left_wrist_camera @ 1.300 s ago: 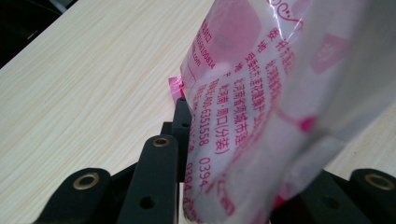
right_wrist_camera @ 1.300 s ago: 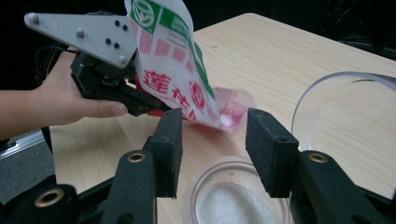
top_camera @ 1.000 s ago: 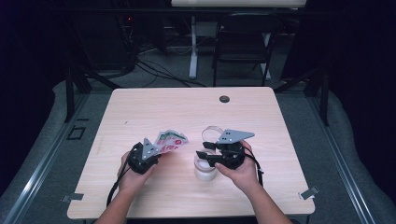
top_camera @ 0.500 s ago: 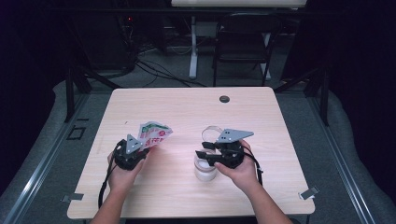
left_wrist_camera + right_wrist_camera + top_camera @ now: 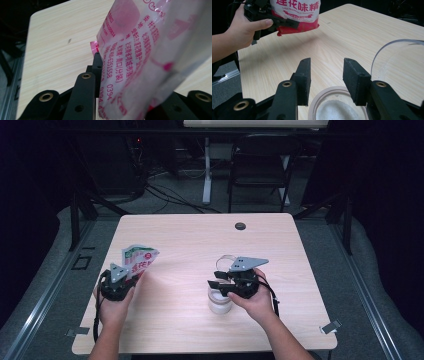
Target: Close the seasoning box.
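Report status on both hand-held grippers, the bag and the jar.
Left hand-held gripper clamped on pink-and-white plastic seasoning bag, held above the table. Right hand-held gripper open over round white jar of white granules. Nothing between them.

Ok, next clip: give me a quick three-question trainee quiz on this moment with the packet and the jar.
1. True or false: the left gripper grips the printed packet.
2. What lies inside the open jar?
A. white granules
B. red liquid
C. nothing
3. Over which thing do the right gripper jaws stand?

Key:
1. True; the packet is held clear of the table.
2. A.
3. The jar; the jaws are apart above its mouth, not pressing on it.
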